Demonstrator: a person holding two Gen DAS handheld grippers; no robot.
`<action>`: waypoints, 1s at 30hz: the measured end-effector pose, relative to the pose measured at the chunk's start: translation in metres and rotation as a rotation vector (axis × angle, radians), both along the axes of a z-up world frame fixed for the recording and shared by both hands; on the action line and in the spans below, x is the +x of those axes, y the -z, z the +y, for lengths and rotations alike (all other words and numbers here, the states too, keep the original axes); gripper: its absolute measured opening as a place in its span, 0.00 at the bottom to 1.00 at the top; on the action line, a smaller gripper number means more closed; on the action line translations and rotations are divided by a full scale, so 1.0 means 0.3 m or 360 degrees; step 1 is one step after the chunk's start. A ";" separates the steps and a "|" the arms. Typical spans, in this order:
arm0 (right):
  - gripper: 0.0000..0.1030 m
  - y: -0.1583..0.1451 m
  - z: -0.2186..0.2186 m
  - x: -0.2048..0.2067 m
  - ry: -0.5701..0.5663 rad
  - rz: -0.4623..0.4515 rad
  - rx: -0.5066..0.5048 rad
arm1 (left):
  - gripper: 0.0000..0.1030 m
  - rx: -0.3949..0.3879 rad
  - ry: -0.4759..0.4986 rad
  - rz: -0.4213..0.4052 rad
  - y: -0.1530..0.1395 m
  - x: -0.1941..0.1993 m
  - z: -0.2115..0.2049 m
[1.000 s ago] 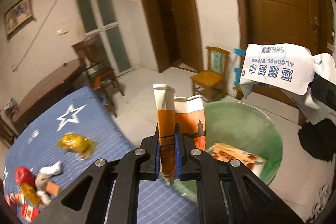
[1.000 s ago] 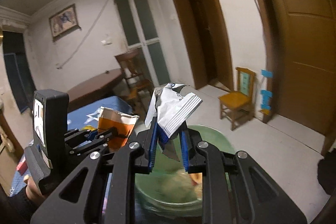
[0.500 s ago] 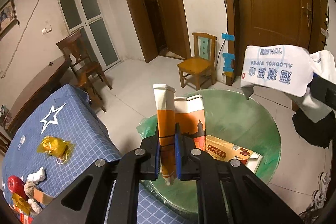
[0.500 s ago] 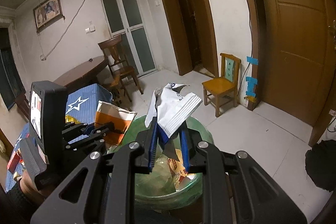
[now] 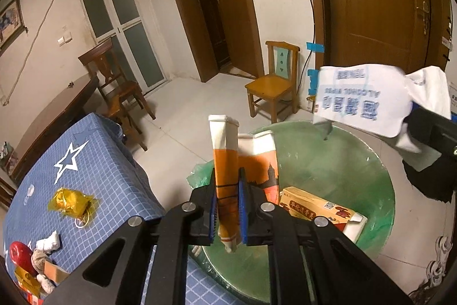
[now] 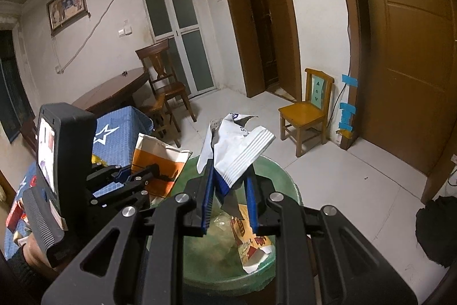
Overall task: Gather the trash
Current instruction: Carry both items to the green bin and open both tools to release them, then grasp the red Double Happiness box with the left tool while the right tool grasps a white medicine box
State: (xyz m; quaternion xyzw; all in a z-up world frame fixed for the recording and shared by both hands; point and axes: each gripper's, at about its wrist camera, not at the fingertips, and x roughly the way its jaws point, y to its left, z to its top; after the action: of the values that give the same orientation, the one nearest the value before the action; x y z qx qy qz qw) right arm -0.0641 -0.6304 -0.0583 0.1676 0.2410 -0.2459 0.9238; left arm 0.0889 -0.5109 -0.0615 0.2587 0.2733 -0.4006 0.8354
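Observation:
My left gripper (image 5: 227,207) has a flattened orange and white carton (image 5: 225,156) upright between its blue pads; the jaws are opening, and the pads still touch it on both sides. It hangs over the near rim of a green-lined bin (image 5: 342,162) that holds a printed box (image 5: 314,207). My right gripper (image 6: 230,199) is shut on a crumpled white alcohol-wipes packet (image 6: 237,153) above the same bin (image 6: 282,179), its jaws just starting to open. The packet (image 5: 360,99) shows at the right of the left wrist view. The left gripper (image 6: 142,176) and carton (image 6: 157,159) appear left of it.
A blue star-patterned tablecloth (image 5: 85,162) left of the bin carries a gold wrapper (image 5: 71,200), a white tissue (image 5: 50,242) and red packaging (image 5: 18,253). A small wooden chair (image 5: 271,87) stands by the door. A black bundle (image 5: 428,179) lies on the floor beyond the bin.
Both grippers have come down and forward over the bin, which now fills more of each view. The carton and the wipes packet stay between their pads.

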 end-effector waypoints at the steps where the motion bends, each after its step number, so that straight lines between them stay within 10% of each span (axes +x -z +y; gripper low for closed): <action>1: 0.26 0.012 -0.001 0.017 0.0007 0.0053 -0.0016 | 0.42 0.0004 -0.0004 -0.0002 0.000 0.000 -0.002; 2: 0.43 0.020 -0.007 0.017 0.0037 0.0064 -0.0024 | 0.67 0.0005 -0.0015 -0.0011 0.001 -0.001 -0.001; 3: 0.48 0.022 -0.010 0.010 0.0059 0.0040 -0.0030 | 0.70 -0.0013 -0.0022 -0.0032 -0.001 0.000 0.006; 30: 0.49 -0.078 0.128 -0.058 0.0064 -0.0259 -0.0101 | 0.70 -0.0170 -0.0208 -0.0051 -0.122 -0.038 0.345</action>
State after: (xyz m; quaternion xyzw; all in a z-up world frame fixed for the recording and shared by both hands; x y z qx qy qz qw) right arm -0.0814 -0.5919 -0.0349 0.1626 0.1539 -0.2574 0.9400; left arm 0.0776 -0.4074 -0.0248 0.2019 0.2544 -0.3550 0.8766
